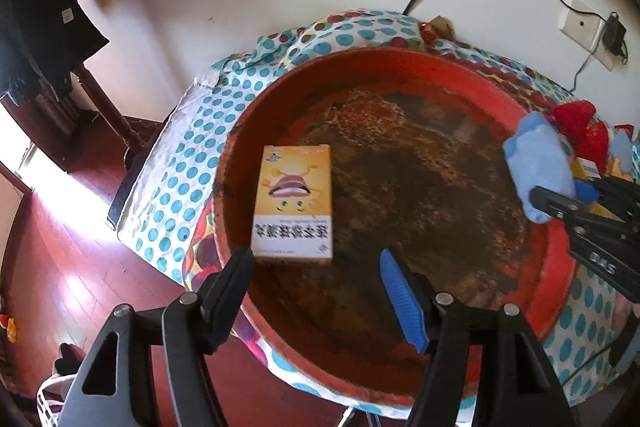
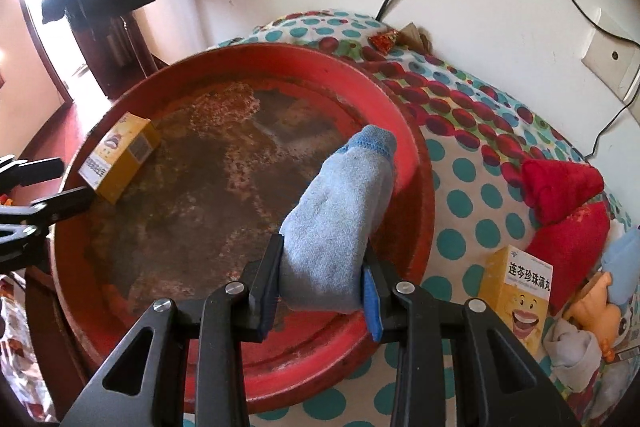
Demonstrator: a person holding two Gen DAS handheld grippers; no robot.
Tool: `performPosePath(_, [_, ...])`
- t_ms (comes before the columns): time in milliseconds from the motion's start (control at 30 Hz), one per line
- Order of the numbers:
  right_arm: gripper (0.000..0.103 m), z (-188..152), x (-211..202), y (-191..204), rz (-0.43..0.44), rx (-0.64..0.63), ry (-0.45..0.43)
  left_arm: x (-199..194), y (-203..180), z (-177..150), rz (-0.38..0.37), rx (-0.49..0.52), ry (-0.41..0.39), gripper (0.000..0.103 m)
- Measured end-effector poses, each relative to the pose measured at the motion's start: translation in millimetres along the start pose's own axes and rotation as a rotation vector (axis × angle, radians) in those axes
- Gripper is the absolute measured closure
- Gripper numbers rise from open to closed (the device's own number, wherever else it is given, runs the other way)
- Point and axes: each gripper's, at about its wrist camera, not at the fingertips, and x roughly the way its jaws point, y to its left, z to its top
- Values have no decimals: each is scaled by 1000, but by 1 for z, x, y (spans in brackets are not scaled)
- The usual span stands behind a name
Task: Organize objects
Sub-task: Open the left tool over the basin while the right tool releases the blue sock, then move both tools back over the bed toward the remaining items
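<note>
Right gripper clenched on a rolled light-blue sock, poised over the near-right rim of a big round red tray. Left gripper released, jaws spread and holding nothing, hovering at the tray's opposite edge just short of a yellow medicine box.

Likely risks: soft sock slipping from a grip taken only at its lower end, or snagging on the tray rim and flopping outside; an early release dropping it on the rim rather than inside; left fingers nudging the box if pushed forward.

Inside the tray: only the yellow box, lying flat near its far-left wall on a stained, worn brown floor.

Outside the tray, to its right on the polka-dot cloth: a second yellow box standing upright, two red fabric pieces, a small doll.
</note>
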Motion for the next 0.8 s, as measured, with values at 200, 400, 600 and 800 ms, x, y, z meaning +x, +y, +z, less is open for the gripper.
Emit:
performPosePath(200, [59, -4, 4, 1, -7, 3, 12, -5, -12, -10, -19, 4, 9, 35])
performPosePath(400, [42, -14, -27, 0, -6, -2, -64, -10, -21, -14, -37, -12, 13, 35])
performPosePath(600, [36, -51, -78, -33, -10, 73, -138, -23, -51, -16, -82, 10, 1, 35])
performPosePath(800, [36, -107, -121, -112, -179, 187, -143, -32, -114, -20, -141, 119, 7, 35])
